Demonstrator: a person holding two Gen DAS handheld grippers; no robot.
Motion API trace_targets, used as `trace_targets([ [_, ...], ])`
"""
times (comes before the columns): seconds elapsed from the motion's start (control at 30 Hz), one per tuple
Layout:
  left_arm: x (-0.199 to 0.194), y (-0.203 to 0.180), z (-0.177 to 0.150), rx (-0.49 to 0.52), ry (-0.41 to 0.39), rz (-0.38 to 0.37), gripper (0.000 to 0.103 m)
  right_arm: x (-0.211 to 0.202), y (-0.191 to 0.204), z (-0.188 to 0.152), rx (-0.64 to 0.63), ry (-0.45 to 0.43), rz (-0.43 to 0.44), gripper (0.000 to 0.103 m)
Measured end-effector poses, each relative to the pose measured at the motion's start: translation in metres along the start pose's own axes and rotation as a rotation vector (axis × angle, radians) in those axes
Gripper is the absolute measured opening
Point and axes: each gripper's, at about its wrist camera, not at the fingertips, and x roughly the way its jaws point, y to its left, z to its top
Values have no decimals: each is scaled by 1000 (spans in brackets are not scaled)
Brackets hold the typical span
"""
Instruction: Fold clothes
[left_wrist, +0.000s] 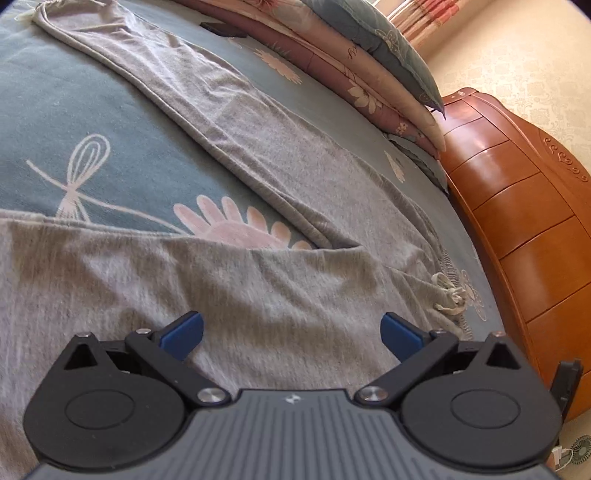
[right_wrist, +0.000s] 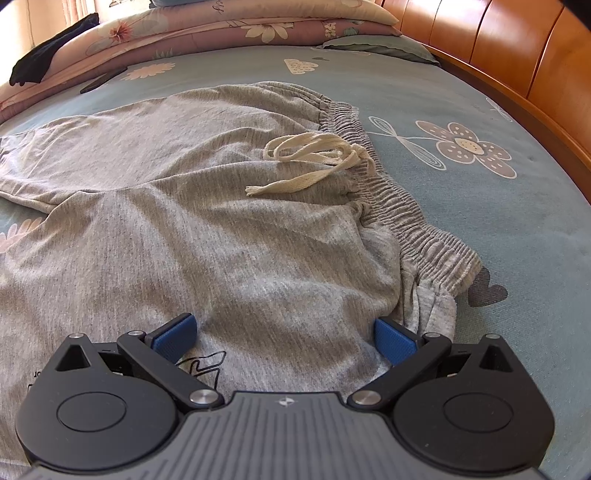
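Observation:
Grey sweatpants (left_wrist: 236, 122) lie spread flat on the blue floral bedsheet (left_wrist: 55, 110). In the left wrist view one leg runs away to the far left and the near leg (left_wrist: 147, 280) lies under my left gripper (left_wrist: 291, 334), which is open just above the cloth, holding nothing. In the right wrist view the elastic waistband (right_wrist: 413, 218) curves along the right, with a cream drawstring (right_wrist: 314, 155) lying loose on the fabric. My right gripper (right_wrist: 284, 338) is open over the hip area near the waistband's near corner, with nothing between its blue pads (right_wrist: 173, 338).
An orange wooden headboard (left_wrist: 517, 206) borders the bed on the right. Folded floral quilts and pillows (left_wrist: 354, 55) are stacked at the far side. A dark cloth (right_wrist: 51, 55) lies on the quilts, and a dark flat object (right_wrist: 103, 81) sits on the sheet.

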Motion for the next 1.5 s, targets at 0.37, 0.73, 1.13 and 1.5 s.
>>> trace_targets([
  [0.37, -12, -7, -18, 36, 71, -10, 101, 1, 4, 0, -14, -3, -13, 103],
  [0.73, -57, -35, -57, 40, 141, -122, 102, 1, 7, 1, -19, 0, -16, 103],
  [1.13, -61, -15, -103, -14, 145, -123, 102, 3, 1, -4, 6, -12, 11, 103],
  [1.5, -64, -48, -133, 210, 124, -51, 102, 4, -1, -7, 26, -33, 22, 103],
])
